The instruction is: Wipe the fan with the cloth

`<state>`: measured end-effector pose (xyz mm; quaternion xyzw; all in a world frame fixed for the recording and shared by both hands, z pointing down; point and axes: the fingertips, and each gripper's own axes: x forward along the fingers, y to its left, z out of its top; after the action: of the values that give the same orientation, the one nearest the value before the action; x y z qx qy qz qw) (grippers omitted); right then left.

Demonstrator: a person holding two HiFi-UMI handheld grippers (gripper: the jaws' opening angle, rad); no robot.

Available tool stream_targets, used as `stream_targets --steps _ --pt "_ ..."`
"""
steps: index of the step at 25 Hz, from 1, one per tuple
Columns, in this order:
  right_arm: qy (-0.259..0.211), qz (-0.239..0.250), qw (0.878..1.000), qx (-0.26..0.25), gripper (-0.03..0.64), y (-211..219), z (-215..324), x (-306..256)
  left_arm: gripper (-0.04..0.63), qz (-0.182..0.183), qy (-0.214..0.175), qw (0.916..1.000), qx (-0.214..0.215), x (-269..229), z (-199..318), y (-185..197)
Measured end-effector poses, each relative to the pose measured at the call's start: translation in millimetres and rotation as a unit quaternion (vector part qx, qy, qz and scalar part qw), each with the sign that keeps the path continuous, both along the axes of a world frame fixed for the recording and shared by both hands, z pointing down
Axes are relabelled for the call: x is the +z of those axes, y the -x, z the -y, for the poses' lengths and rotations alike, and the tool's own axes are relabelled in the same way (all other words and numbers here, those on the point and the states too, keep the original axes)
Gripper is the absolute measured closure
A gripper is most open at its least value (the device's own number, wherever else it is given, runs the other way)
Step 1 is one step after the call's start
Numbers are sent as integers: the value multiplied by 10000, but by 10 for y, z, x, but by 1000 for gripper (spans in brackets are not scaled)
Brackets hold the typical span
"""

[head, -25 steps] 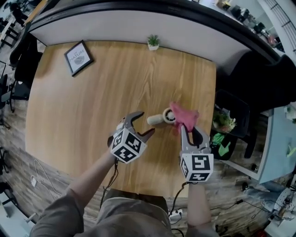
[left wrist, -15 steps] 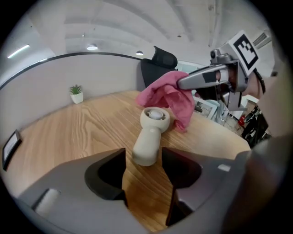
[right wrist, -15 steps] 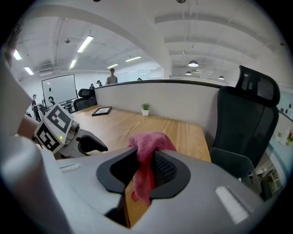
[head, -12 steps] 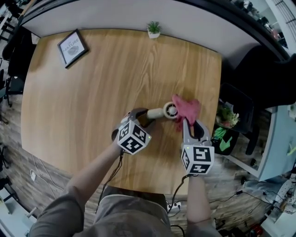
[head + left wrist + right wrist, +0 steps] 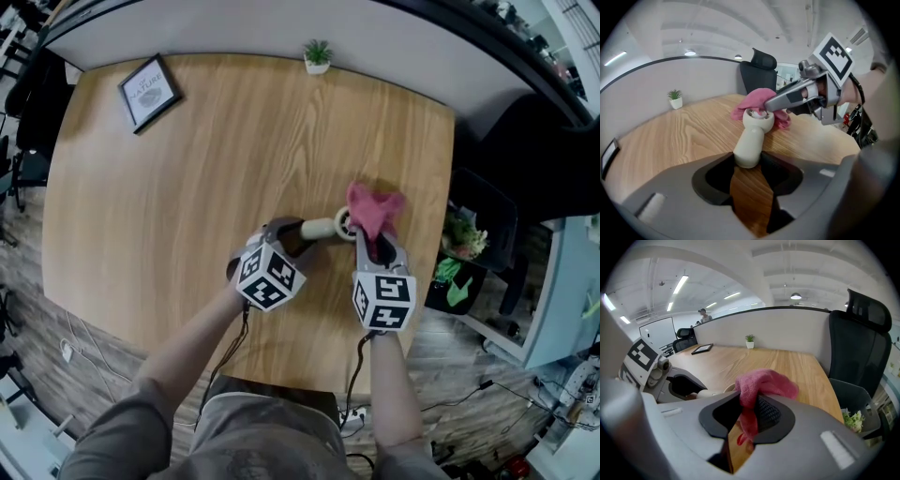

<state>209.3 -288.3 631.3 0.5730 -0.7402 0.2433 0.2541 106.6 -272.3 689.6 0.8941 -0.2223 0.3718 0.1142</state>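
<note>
A small cream hand fan (image 5: 323, 227) lies on the wooden table (image 5: 187, 187), head toward the right. My left gripper (image 5: 287, 234) has the handle's end (image 5: 749, 152) between its jaws; they are closing and both pads touch it. In the left gripper view the fan's round head (image 5: 758, 117) lies ahead. My right gripper (image 5: 375, 246) is shut on a pink cloth (image 5: 373, 208), which bunches over the far side of the fan's head. In the right gripper view the cloth (image 5: 761, 384) hangs from the jaws and hides most of the fan (image 5: 708, 393).
A framed picture (image 5: 148, 91) lies at the far left corner and a small potted plant (image 5: 318, 54) stands at the far edge. A black office chair (image 5: 525, 159) and a bin with greenery (image 5: 459, 251) sit beyond the table's right edge.
Both grippers have come down to the table. The left one's jaws have narrowed round the fan's handle. The right one has carried the cloth left onto the fan's head.
</note>
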Motion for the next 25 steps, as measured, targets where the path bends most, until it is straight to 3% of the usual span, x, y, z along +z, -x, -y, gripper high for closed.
stream_targets --steps 8,13,19,25 --pt "-5 71 9977 -674 535 544 34 63 416 0 -2 10000 16 8 -3 -3" --pt "79 121 9937 -1112 535 653 21 41 416 -4 47 10000 10 7 -4 4" --pt "514 292 9777 -2014 535 999 -291 164 416 4 36 10000 12 5 -6 10" --pt "513 222 9894 -1338 535 504 -329 64 417 -12 37 10000 13 3 -1 6"
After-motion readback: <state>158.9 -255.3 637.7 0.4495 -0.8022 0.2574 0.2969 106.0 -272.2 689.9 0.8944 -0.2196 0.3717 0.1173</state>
